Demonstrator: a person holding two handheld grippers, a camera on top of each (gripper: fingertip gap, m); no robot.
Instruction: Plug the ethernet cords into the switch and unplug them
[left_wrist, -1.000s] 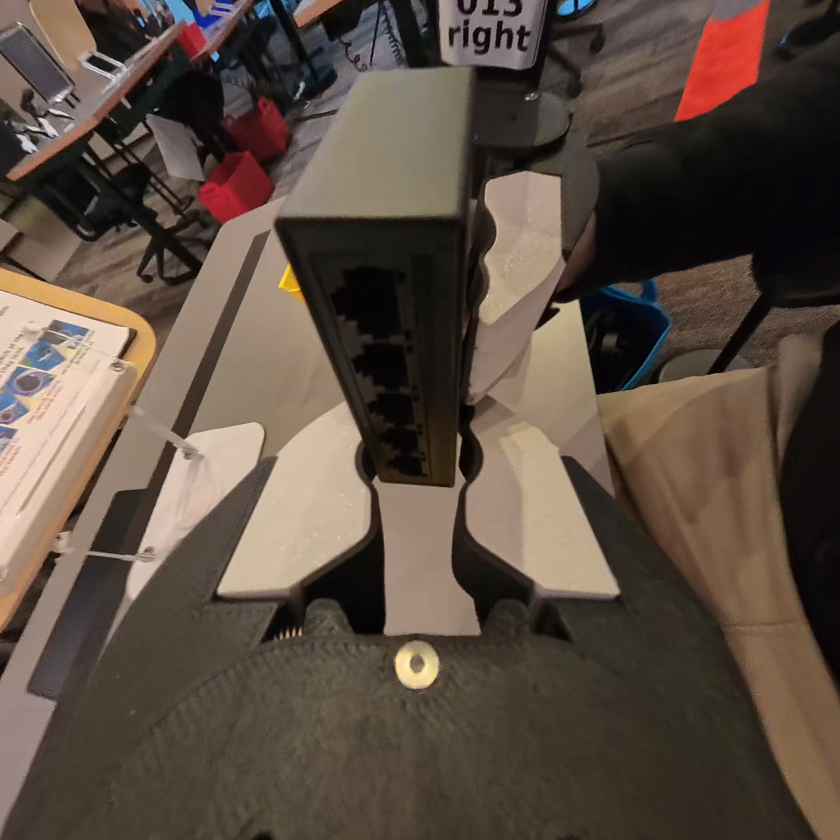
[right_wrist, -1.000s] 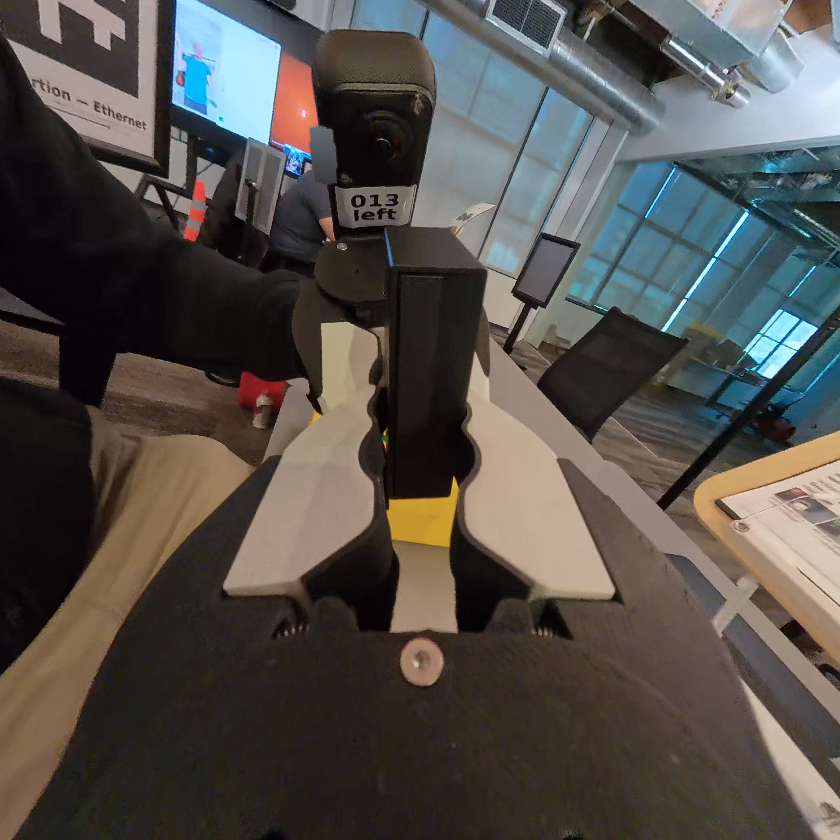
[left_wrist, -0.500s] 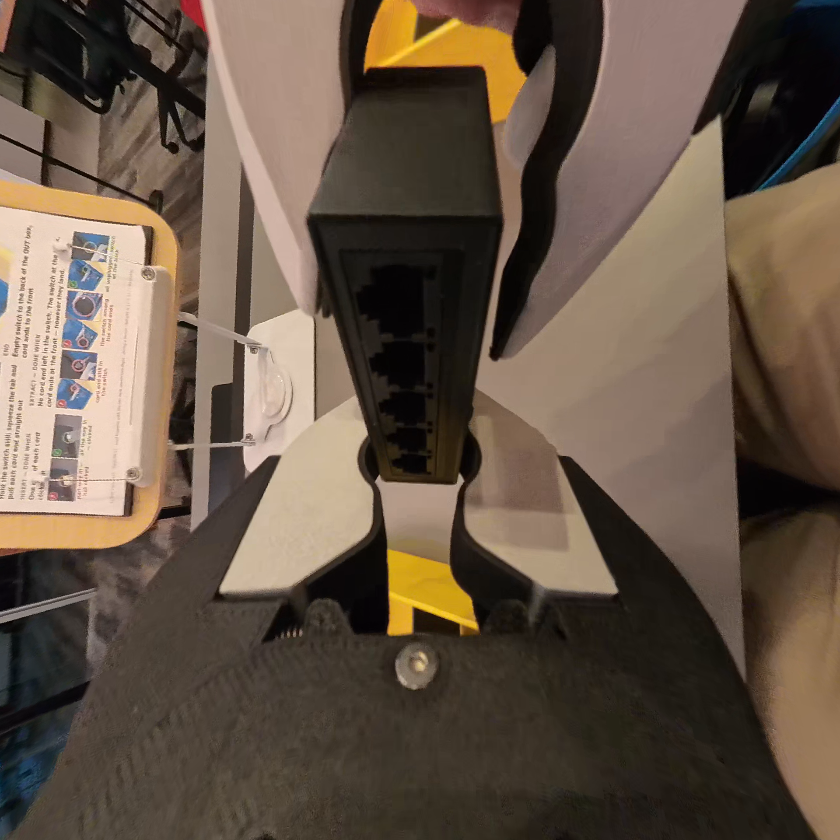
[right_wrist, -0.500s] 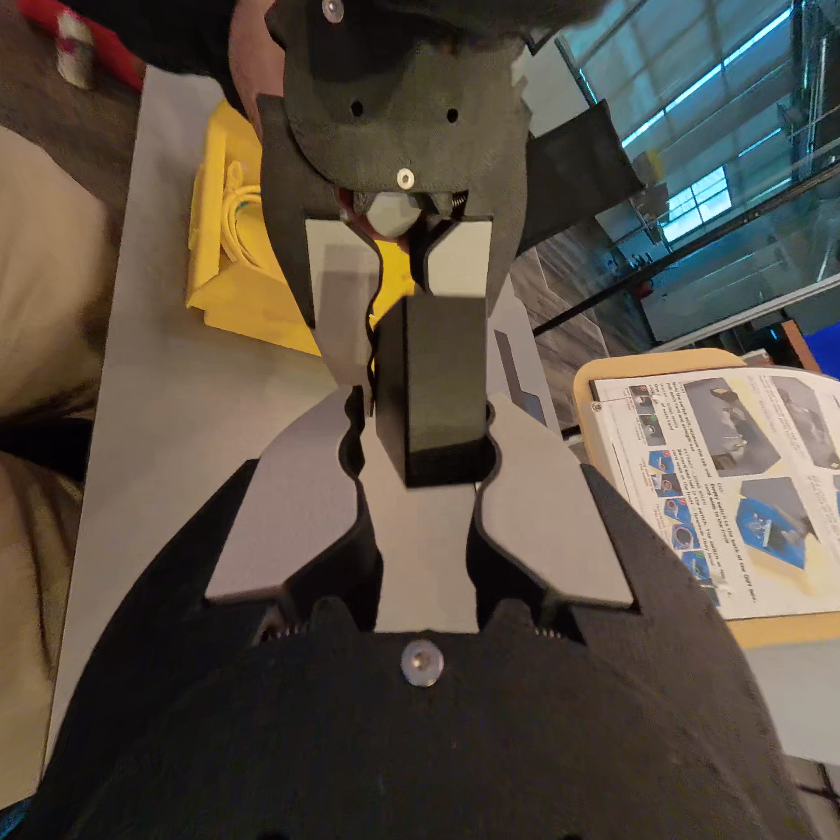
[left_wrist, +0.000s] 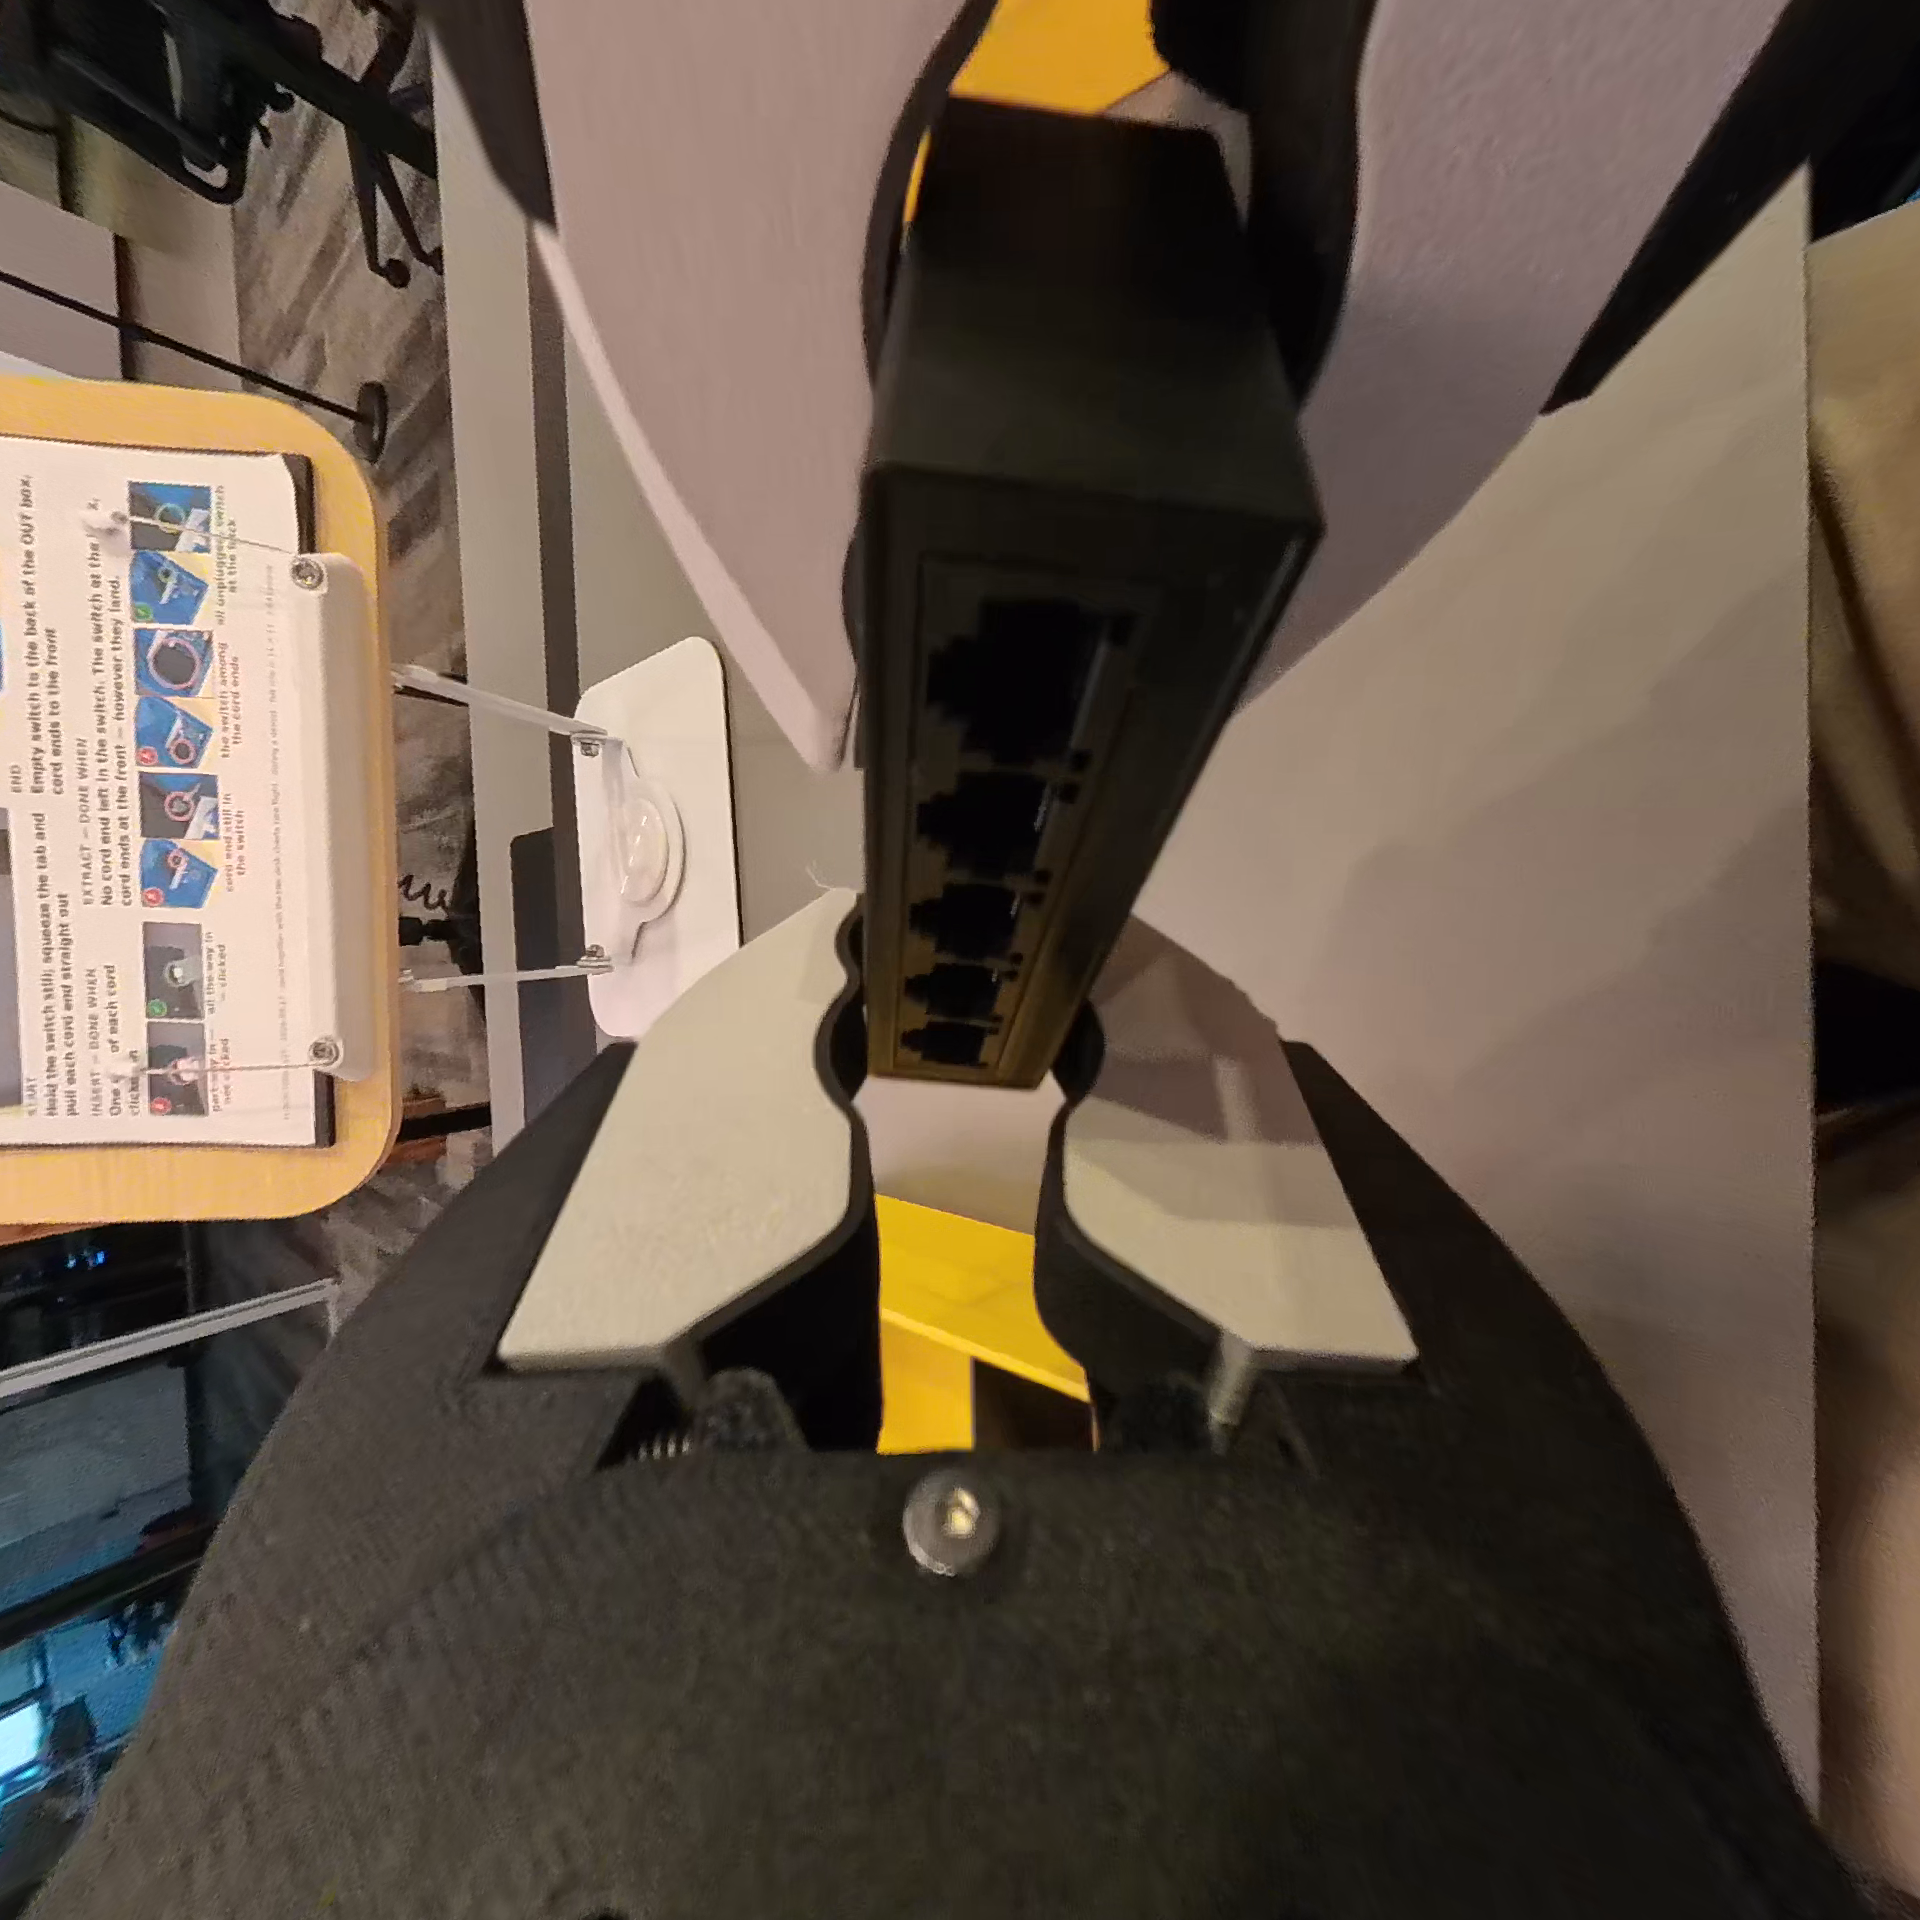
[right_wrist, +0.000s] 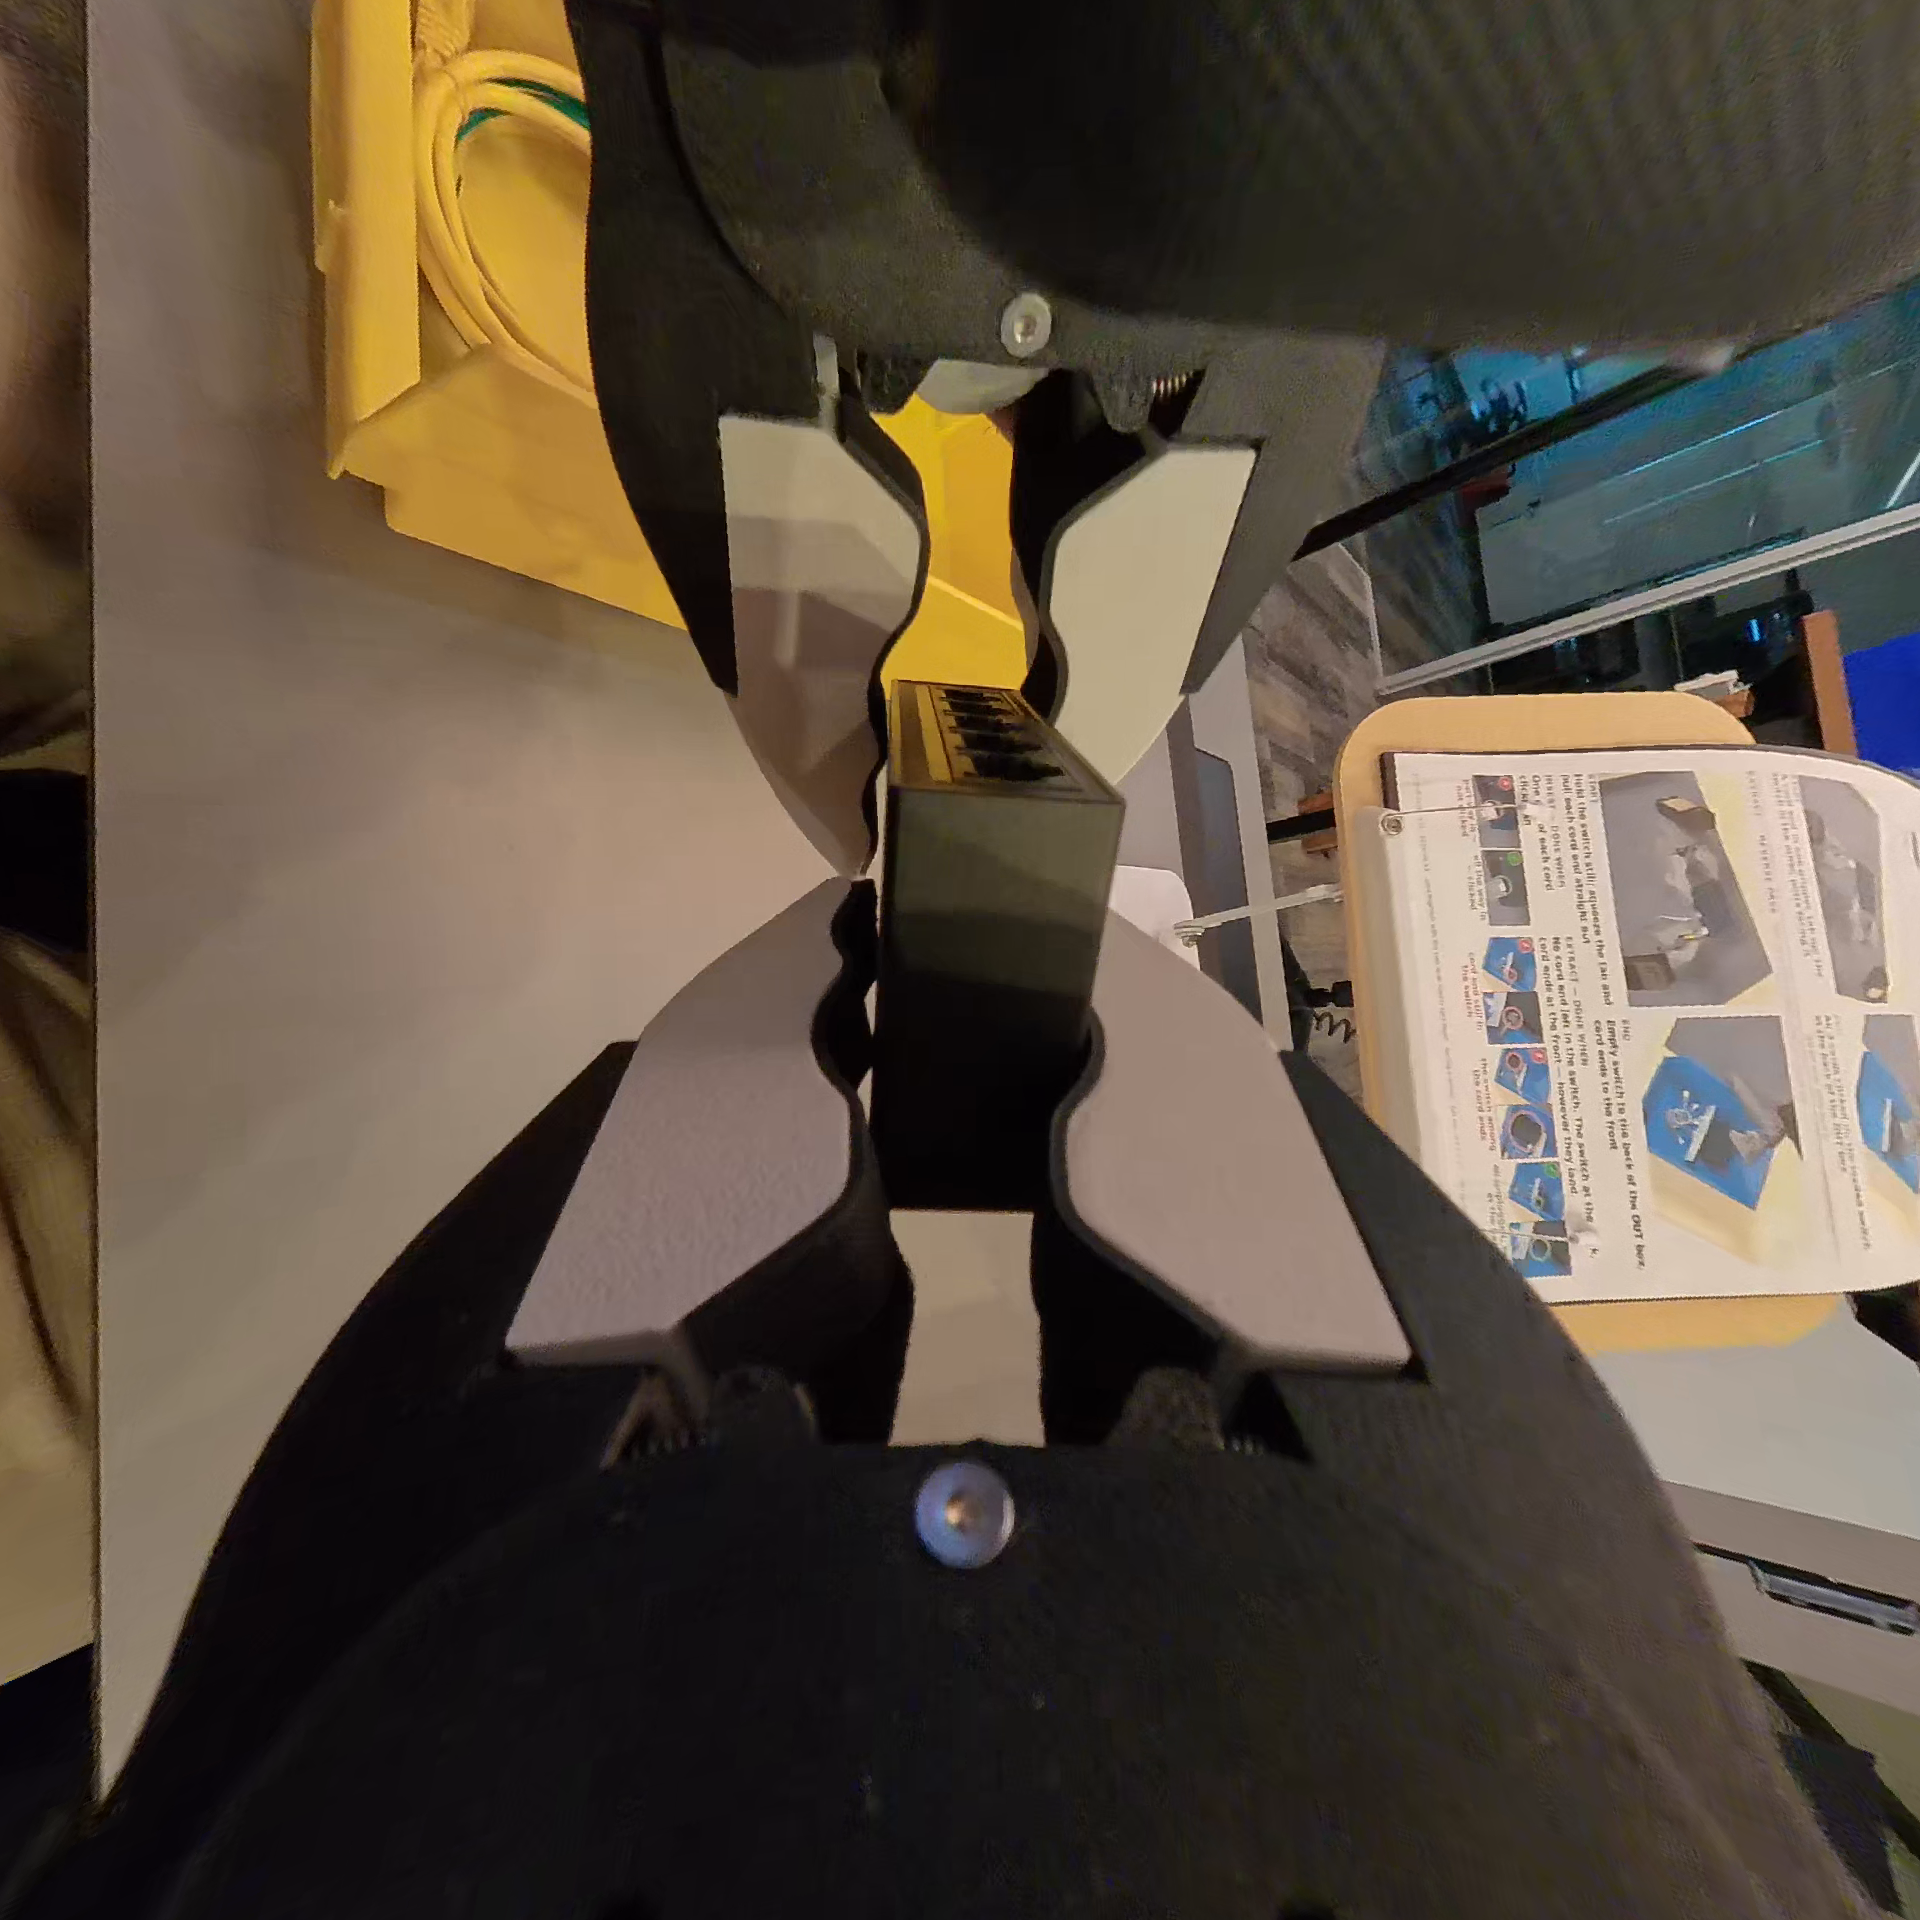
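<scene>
A black ethernet switch (left_wrist: 1081, 416) hangs in the air over the white table (left_wrist: 1507, 831), gripped at both ends. My left gripper (left_wrist: 961, 997) is shut on the end with the row of empty ports, which face its camera. My right gripper (right_wrist: 971, 997) is shut on the plain opposite end of the switch (right_wrist: 987, 935). In the right wrist view the left gripper's fingers (right_wrist: 800, 675) clamp the port end from the top. In the left wrist view the right gripper's fingers (left_wrist: 707, 364) reach in from above. No cord is plugged in.
A yellow box (right_wrist: 468, 499) on the table holds a coiled yellow cord (right_wrist: 488, 208). An instruction sheet on a wooden board (right_wrist: 1662, 1039) stands past the table's edge, and also shows in the left wrist view (left_wrist: 156, 779). A white plate with a clear dome (left_wrist: 665, 831) lies nearby. My right fingertips sit around 4 cm from my left ones.
Both grippers tipped down from facing the room to facing the table, carrying the switch. The right gripper's fingers opened around the switch and closed on it again; the left kept its hold.
</scene>
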